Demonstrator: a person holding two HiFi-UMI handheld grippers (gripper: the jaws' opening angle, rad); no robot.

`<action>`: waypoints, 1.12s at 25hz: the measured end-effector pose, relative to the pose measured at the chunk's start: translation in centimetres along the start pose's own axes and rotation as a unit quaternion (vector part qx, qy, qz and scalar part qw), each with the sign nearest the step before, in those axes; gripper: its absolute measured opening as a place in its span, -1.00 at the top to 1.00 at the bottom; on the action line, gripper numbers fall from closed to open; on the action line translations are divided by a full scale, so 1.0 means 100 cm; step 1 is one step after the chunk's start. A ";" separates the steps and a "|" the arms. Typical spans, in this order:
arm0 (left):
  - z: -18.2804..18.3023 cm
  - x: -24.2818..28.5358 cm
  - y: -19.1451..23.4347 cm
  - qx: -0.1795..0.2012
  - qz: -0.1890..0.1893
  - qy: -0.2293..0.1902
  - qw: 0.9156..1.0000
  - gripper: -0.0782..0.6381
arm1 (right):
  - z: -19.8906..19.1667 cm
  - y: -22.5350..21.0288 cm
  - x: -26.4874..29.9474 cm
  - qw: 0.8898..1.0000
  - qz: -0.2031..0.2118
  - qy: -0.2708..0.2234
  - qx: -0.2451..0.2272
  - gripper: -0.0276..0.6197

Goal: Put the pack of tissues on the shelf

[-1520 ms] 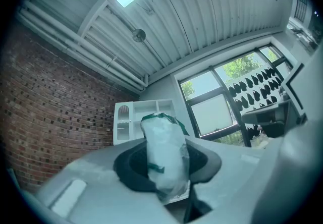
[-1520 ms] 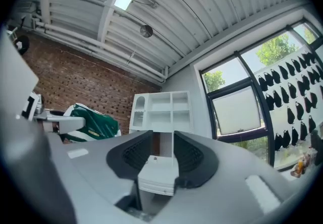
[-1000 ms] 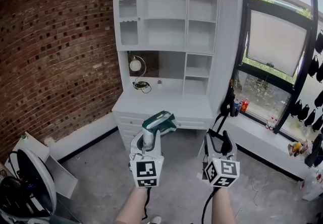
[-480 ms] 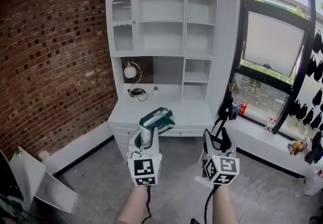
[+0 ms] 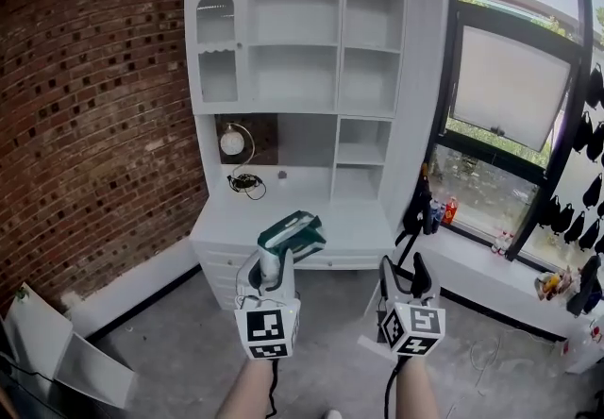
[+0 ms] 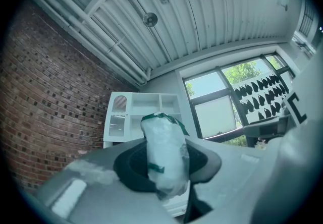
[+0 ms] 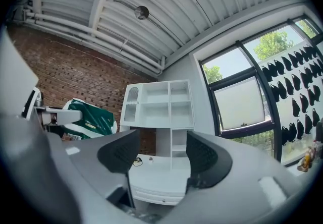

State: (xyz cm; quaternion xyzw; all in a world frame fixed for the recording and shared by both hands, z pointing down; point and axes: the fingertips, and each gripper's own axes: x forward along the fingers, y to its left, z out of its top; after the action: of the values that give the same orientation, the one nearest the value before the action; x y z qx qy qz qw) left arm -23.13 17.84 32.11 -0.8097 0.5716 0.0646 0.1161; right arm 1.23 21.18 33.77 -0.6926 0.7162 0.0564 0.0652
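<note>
Holding the tissues [image 5: 294, 234] up in front of the white shelf [image 5: 294, 41], well short of it. Left gripper [image 5: 273, 264] is clamped on the tissues' lower end, so they stick up past the jaws, leaning right. Right gripper [image 5: 409, 268] hangs just beside it, jaws spread with nothing between. Brick wall [image 5: 94, 125] on the left.

Green-and-white, plastic-wrapped pack of tissues [image 5: 291, 236], pinched at its lower end between the jaws of the left gripper [image 5: 276, 262], held up in the air, leaning toward 1 o'clock. White shelf [image 5: 297, 40] at 12 o'clock from it, well apart, upright against the wall, with open compartments and an arched niche at 10 o'clock.
</note>
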 end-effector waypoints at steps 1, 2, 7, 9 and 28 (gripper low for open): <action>0.000 0.008 -0.003 0.001 0.002 -0.002 1.000 0.44 | 0.001 -0.006 0.007 1.000 0.001 -0.002 0.001 0.06; 0.000 0.016 -0.007 0.001 0.003 -0.004 1.000 0.44 | 0.001 -0.012 0.013 1.000 0.003 -0.004 0.001 0.06; 0.007 0.057 -0.034 0.006 0.011 -0.019 1.000 0.44 | 0.011 -0.051 0.046 1.000 0.014 -0.018 -0.006 0.06; 0.010 0.073 -0.044 0.008 0.015 -0.023 1.000 0.44 | 0.015 -0.066 0.057 1.000 0.019 -0.021 -0.005 0.06; -0.034 0.177 -0.028 0.024 0.022 0.003 0.999 0.44 | -0.034 -0.094 0.166 0.999 0.025 0.006 0.018 0.06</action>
State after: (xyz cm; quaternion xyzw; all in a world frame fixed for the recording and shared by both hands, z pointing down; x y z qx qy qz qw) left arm -14.59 1.76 31.56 -0.7939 0.5914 0.0507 0.1319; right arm 9.99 3.89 34.36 -0.6733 0.7347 0.0408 0.0718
